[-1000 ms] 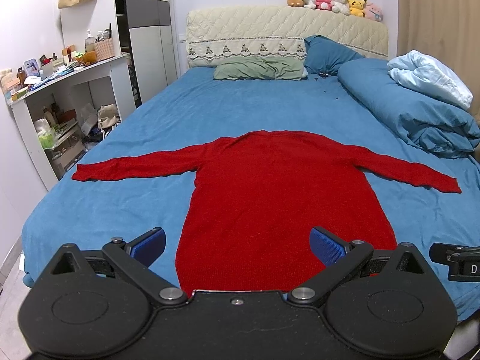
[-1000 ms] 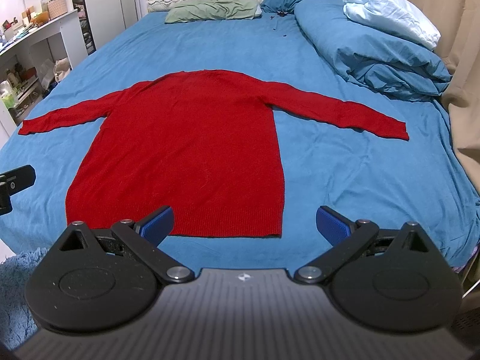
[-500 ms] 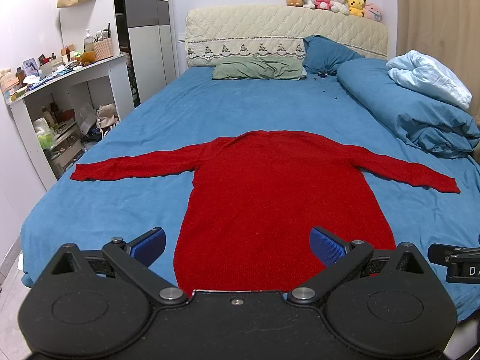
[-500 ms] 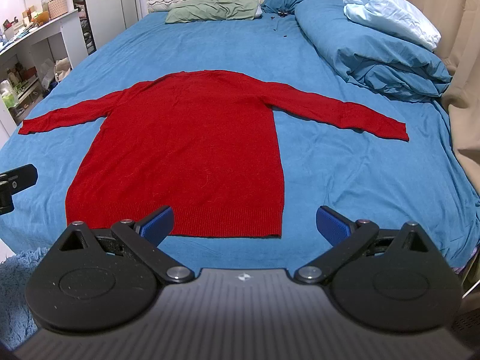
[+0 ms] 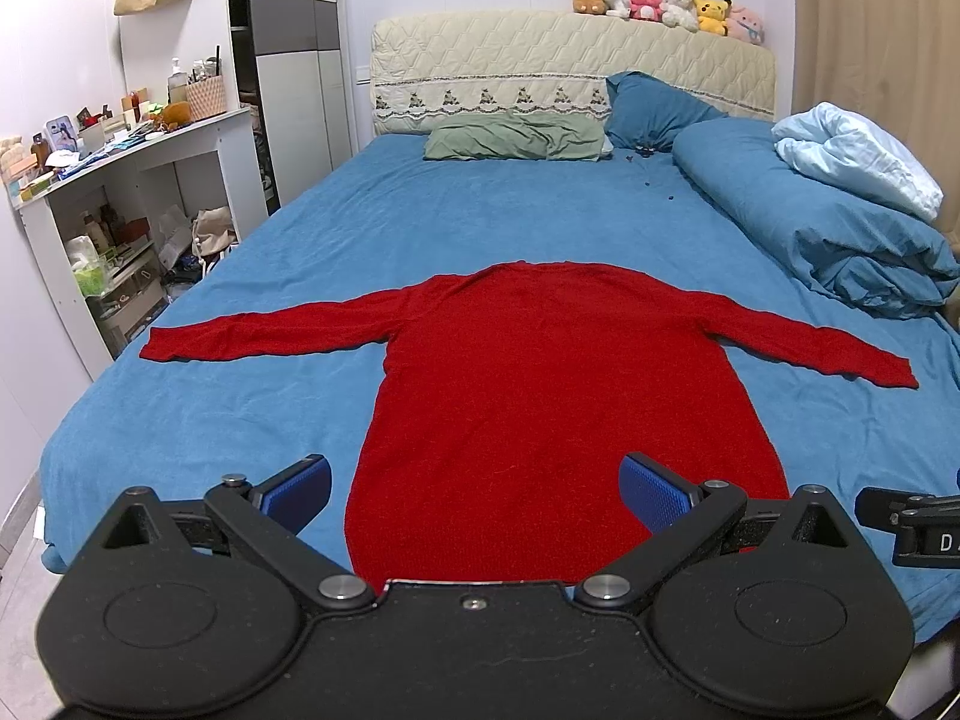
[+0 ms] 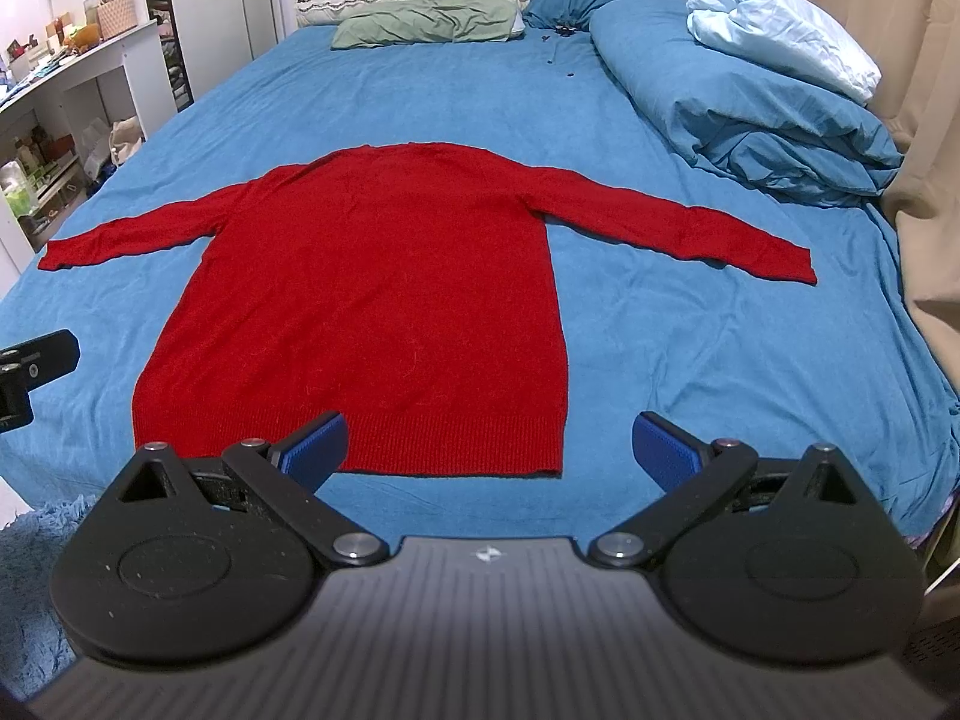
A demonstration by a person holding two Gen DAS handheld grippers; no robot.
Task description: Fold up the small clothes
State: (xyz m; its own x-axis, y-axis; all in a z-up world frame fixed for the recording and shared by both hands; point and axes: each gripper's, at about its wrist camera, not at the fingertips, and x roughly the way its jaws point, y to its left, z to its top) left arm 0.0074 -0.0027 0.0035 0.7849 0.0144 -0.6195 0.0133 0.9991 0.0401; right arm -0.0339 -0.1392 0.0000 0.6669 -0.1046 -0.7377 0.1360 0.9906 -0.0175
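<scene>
A red long-sleeved sweater [image 5: 552,384] lies flat and unfolded on the blue bed sheet [image 5: 480,216], hem toward the foot of the bed, neckline toward the headboard [image 5: 570,66], both sleeves stretched out to either side. The left gripper [image 5: 474,489] is spread wide, its blue-padded fingers [image 5: 297,489] apart and holding nothing; it sits above the sweater's lower left portion, the hem hidden behind its body. The right gripper [image 6: 489,444] is likewise spread wide and empty, positioned near the hem at the sweater's right lower corner, one blue pad over the ribbed hem, the other over bare sheet. Whether either gripper touches the fabric cannot be determined. A rolled blue duvet [image 6: 750,102] with a pale blue blanket [image 6: 786,48] on top lies along the right side of the bed, well apart from the sweater. A green pillow [image 5: 516,141] and a blue pillow [image 5: 654,111] rest by the headboard; plush toys [image 5: 666,3] line its top. A cluttered white shelf unit [image 5: 138,180] stands left of the bed.
</scene>
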